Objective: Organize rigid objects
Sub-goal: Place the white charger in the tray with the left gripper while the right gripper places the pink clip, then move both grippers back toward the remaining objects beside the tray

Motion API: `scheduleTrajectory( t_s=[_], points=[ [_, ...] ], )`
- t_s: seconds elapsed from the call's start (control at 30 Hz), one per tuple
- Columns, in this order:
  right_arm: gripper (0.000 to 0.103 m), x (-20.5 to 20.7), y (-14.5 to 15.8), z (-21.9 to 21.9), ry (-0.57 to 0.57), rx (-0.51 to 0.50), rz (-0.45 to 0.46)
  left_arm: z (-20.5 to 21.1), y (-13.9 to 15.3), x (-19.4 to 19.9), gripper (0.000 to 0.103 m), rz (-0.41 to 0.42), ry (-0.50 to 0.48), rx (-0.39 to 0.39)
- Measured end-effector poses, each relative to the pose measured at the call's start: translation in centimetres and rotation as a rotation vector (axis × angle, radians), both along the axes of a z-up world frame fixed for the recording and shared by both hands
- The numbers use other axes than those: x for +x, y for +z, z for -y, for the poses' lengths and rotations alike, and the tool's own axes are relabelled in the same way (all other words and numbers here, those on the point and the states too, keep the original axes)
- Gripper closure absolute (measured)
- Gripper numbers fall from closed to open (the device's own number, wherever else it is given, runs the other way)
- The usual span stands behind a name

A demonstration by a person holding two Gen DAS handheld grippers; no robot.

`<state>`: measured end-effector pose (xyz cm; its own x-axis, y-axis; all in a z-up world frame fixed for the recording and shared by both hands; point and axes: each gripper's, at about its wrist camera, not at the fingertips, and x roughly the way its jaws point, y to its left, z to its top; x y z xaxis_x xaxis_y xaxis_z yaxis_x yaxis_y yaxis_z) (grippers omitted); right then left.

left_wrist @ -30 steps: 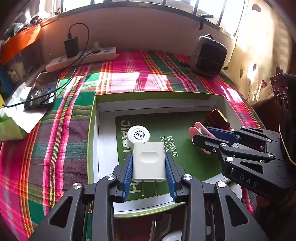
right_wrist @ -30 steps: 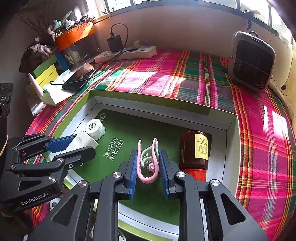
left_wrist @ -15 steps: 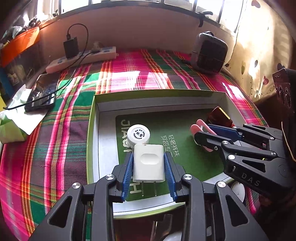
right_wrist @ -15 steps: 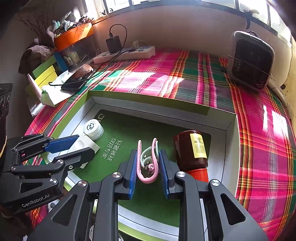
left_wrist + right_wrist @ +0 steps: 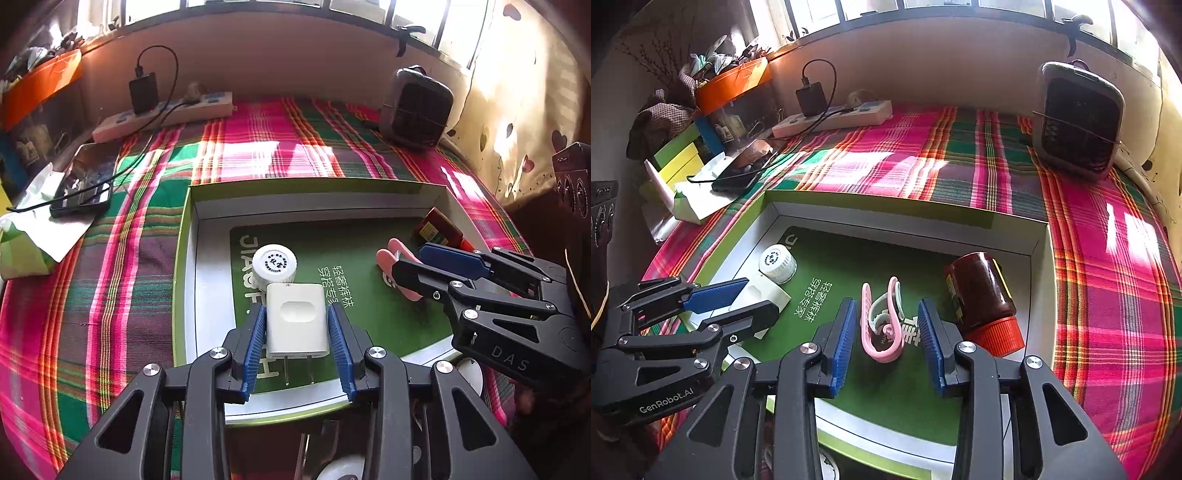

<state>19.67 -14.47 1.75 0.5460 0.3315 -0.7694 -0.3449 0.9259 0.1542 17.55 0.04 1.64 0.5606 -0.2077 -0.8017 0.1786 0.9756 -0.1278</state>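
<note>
A shallow green-and-white box lies on the plaid cloth. In it are a white bottle cap, a white plug adapter, a pink clip and a brown bottle with a red cap. My left gripper is open, its blue pads a little apart from the adapter's sides. My right gripper is open with the pink clip lying free between its pads. The right gripper also shows in the left wrist view.
A white power strip with a black charger, a phone and tissues lie at the back left. A dark fan heater stands at the back right. Boxes and an orange tray crowd the far left.
Both grippers have opened: the left let go of the adapter and the right let go of the pink clip, which now rest in the box.
</note>
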Motion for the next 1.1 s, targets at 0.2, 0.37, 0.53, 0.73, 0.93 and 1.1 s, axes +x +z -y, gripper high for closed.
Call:
scheduleTrajectory(
  t_s=[0.2,0.37,0.53,0.73,0.93,1.1],
  points=[
    [0.065,-0.8,0.6,0.4,-0.017,0.008,0.019,0.0,0.8,-0.9,0.066,0.019,-0.006,-0.01],
    [0.065,-1.9,1.3,1.0,-0.034,0.02,0.034,-0.2,1.9,-2.3,0.065,0.043,-0.011,-0.026],
    [0.065,-3.7,2.3,2.0,-0.049,0.03,0.061,-0.9,3.0,-4.0,0.063,0.073,-0.002,-0.046],
    [0.065,-6.3,3.3,3.3,-0.081,0.039,0.084,-2.1,3.8,-6.5,0.062,0.097,0.016,-0.06],
    [0.065,-9.6,3.1,4.7,-0.118,0.051,0.086,-3.9,3.3,-9.1,0.061,0.099,0.046,-0.085],
    [0.065,-11.5,1.6,5.1,-0.139,0.044,0.045,-4.7,1.8,-10.5,0.06,0.071,0.044,-0.089]
  ],
)
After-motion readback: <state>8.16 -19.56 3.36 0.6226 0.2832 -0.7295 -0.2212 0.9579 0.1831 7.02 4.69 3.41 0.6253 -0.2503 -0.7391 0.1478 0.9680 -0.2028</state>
